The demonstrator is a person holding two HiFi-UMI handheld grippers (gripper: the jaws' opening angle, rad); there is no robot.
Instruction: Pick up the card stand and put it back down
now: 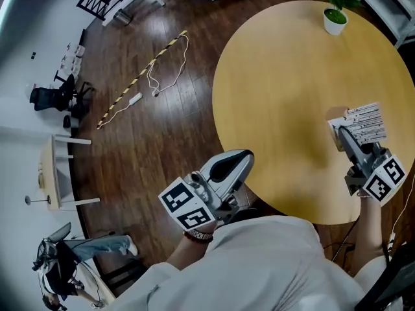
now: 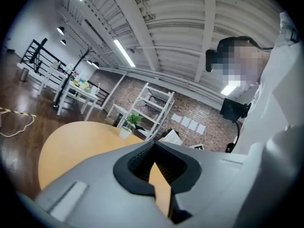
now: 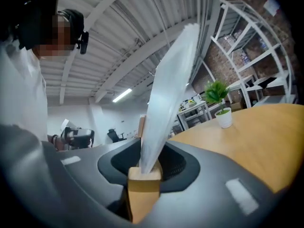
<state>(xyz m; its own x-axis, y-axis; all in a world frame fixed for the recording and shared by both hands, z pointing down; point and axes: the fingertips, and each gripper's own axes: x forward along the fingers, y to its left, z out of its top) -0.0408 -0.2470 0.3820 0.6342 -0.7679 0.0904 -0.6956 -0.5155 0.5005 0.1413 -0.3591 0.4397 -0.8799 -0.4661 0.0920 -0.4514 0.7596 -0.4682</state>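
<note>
Head view from above: a round wooden table fills the upper right, its top bare across the middle, with a small potted plant near the far rim and dark wood floor open to the left, where a loose cable lies. The card stand is close to the table's right edge: a pale wooden block with a white printed card rising from its slot. The right gripper reaches in from the near side and is clamped on the block, the card standing up between its jaws. Whether the block touches the tabletop cannot be told. The left gripper hangs just off the near-left rim, well apart from the stand, jaws drawn together and empty.
</note>
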